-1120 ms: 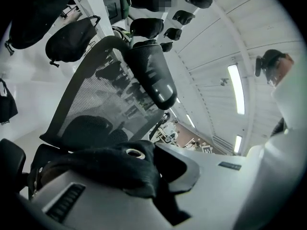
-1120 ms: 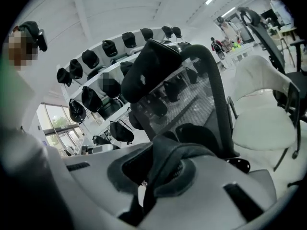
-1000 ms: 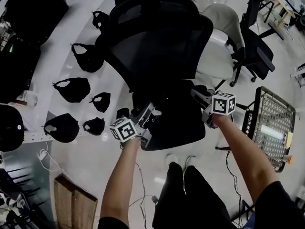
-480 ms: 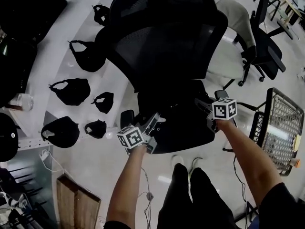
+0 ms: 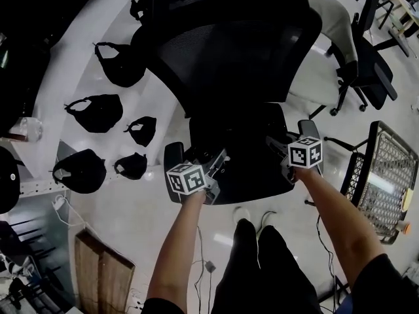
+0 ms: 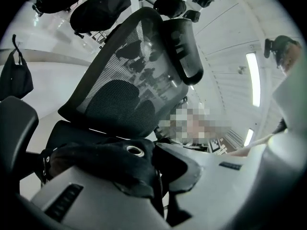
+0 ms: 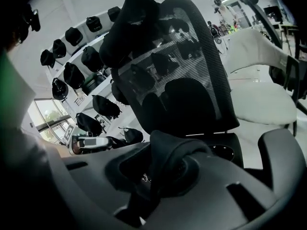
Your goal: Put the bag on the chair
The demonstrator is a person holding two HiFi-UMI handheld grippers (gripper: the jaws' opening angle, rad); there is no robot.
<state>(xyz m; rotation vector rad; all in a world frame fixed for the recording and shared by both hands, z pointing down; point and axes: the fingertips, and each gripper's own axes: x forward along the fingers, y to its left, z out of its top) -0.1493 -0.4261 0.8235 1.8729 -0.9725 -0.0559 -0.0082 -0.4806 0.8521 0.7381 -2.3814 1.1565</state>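
Over the seat of the black mesh chair [image 5: 236, 51], low and in front of its backrest: the black bag [image 5: 247, 159], stretched between two claws, dark against the dark seat, so cannot tell if already resting on it. At the left front corner of the chair, the left claw [image 5: 220, 162], closed tight on a fold of the bag, with a metal eyelet [image 6: 135, 150] just above the grip. At the right side of the chair, just beside its armrest [image 5: 309, 131], the right claw [image 5: 272, 142], jaws narrow and just been opening a little, with a black fold of the bag between them and touching the pads. Both claws pointed toward the backrest and tilted down. On the floor to the left of the chair, several small dark bags [image 5: 98, 113], well apart from it. Behind the chair to the right, a white chair [image 5: 330, 38]. To the right of the chair, a wire basket [image 5: 383, 175]. In front of the chair, the person's legs [image 5: 262, 260].
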